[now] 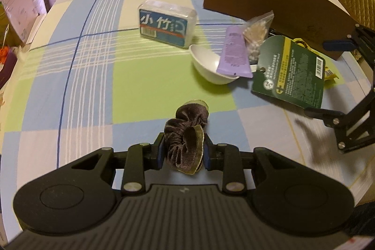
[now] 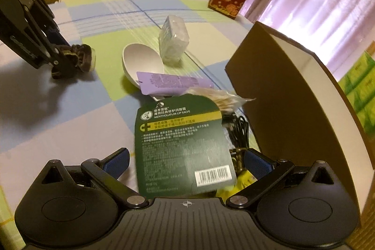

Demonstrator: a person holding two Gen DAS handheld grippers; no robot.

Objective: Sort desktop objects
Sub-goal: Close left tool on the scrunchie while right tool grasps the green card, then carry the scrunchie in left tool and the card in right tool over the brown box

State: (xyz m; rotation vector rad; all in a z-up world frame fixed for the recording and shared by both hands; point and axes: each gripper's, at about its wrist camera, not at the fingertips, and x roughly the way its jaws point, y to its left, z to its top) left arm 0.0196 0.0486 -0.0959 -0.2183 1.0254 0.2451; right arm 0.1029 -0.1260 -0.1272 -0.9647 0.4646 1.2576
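My left tongs (image 1: 183, 149) clench the brown velvet scrunchie (image 1: 186, 130). My right tongs (image 2: 186, 159) gape, released, around the dark-green lip-salve card (image 2: 182, 144); its front is hidden.

Left gripper (image 1: 183, 151) pinched nearly closed — right gripper (image 2: 186, 162) spread wide.

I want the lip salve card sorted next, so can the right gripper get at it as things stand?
Probably yes. The right gripper is open with the green lip salve card lying between its fingers, nothing on top of it. The brown box stands close on one side, leaving little room there.
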